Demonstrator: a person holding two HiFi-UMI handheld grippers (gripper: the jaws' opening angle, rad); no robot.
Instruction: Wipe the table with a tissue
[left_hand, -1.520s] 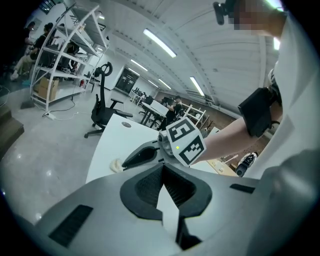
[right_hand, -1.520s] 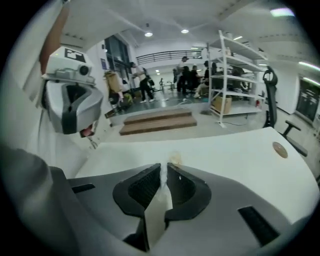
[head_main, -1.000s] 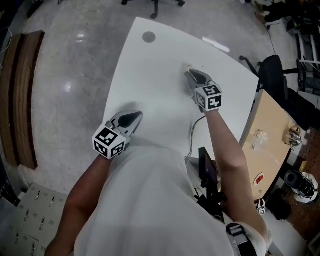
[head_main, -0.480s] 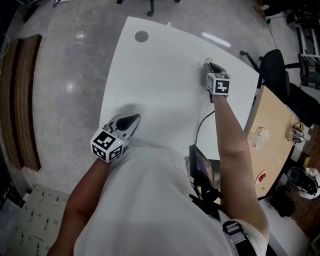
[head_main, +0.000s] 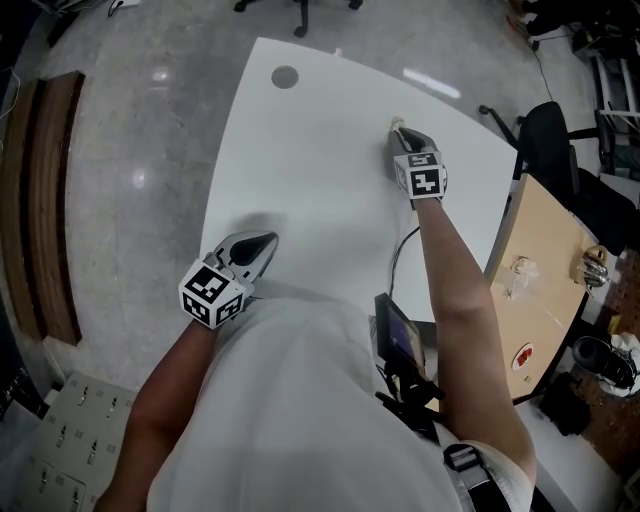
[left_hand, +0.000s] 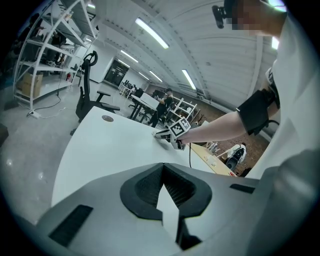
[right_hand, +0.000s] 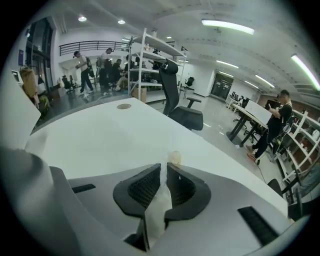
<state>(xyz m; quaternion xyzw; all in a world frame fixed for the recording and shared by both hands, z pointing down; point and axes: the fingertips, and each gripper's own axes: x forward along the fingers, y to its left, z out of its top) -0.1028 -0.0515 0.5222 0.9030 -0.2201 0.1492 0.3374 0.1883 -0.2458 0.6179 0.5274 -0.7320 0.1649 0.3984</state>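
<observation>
A white table (head_main: 300, 160) fills the middle of the head view. My right gripper (head_main: 403, 138) is over its far right part, shut on a crumpled white tissue (head_main: 397, 124) that sticks out past the jaw tips onto the tabletop. In the right gripper view the tissue (right_hand: 159, 205) runs between the closed jaws of my right gripper (right_hand: 163, 167), with a small wad at the tip. My left gripper (head_main: 262, 243) hovers low at the table's near left edge, jaws together and holding nothing. From the left gripper view, my left gripper (left_hand: 162, 167) looks across the table (left_hand: 110, 145) towards the right gripper (left_hand: 167, 134).
A grey round grommet (head_main: 285, 76) sits near the table's far corner. A black cable (head_main: 400, 250) runs to a black device (head_main: 398, 335) at the near right edge. A wooden table (head_main: 545, 270) and a black office chair (head_main: 545, 150) stand to the right.
My right gripper slid the tissue rightwards across the far part of the table, then came back a little to the left. The left gripper stayed where it was.
</observation>
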